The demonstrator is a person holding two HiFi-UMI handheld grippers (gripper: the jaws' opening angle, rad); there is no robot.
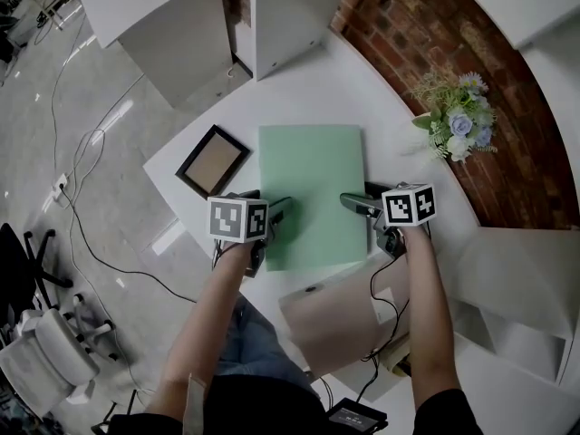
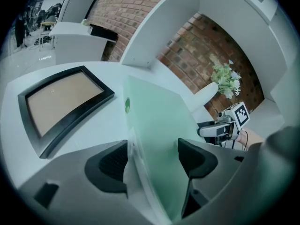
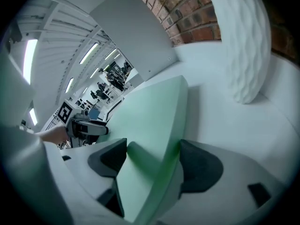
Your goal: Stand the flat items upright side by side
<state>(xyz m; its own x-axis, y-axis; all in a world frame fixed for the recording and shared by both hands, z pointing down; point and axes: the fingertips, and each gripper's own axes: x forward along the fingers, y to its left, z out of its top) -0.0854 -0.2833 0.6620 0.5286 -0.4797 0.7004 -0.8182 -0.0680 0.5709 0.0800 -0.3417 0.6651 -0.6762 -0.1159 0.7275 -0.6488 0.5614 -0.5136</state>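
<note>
A pale green book [image 1: 313, 188] lies flat on the white table [image 1: 299, 89]. My left gripper [image 1: 270, 232] is at its near left edge, and the jaws straddle that edge [image 2: 159, 121] with a gap over the cover, so it is open [image 2: 152, 161]. At the near right edge my right gripper [image 1: 370, 220] also stands open [image 3: 152, 161]; the green edge [image 3: 154, 111] runs between the pads without being squeezed. A black picture frame [image 1: 212, 159] with a tan panel lies flat to the left of the book [image 2: 61, 102]. A tan flat board [image 1: 340, 320] lies nearer to me.
A white vase [image 3: 241, 41] of flowers [image 1: 458, 116] stands at the right by the brick wall. White shelf panels [image 1: 290, 16] rise behind the table. The table's left edge drops to a floor with cables [image 1: 82, 198] and a chair [image 1: 45, 352].
</note>
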